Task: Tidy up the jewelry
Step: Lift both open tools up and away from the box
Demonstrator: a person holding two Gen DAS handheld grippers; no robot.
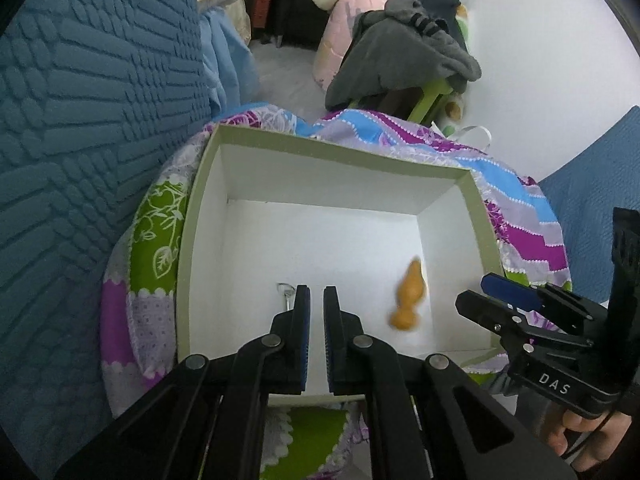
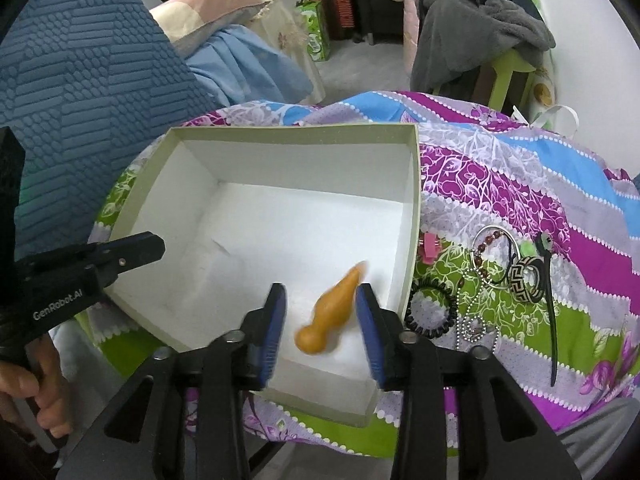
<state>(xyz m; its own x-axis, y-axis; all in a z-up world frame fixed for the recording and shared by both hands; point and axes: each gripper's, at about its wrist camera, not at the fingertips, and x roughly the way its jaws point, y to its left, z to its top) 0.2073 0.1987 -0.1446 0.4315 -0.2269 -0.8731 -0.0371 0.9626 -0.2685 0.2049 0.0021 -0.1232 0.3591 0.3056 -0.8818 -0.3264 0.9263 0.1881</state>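
Item: blurred orange pendant (image 2: pixel 330 314), box (image 2: pixel 296 132) right side. Right gripper (image 2: pixel 322 322) jaws apart, clear; lift straight. Left gripper (image 1: pixel 316 320) nearly together, empty.

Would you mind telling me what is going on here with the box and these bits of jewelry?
A person is sorting jewelry into an open white box on a patterned cloth. An orange piece, blurred, lies on the box floor between the open fingers of the right claw. The left claw hovers over the box with nothing between its fingers. Bracelets, a ball chain and a black hair tie wait beside the box.
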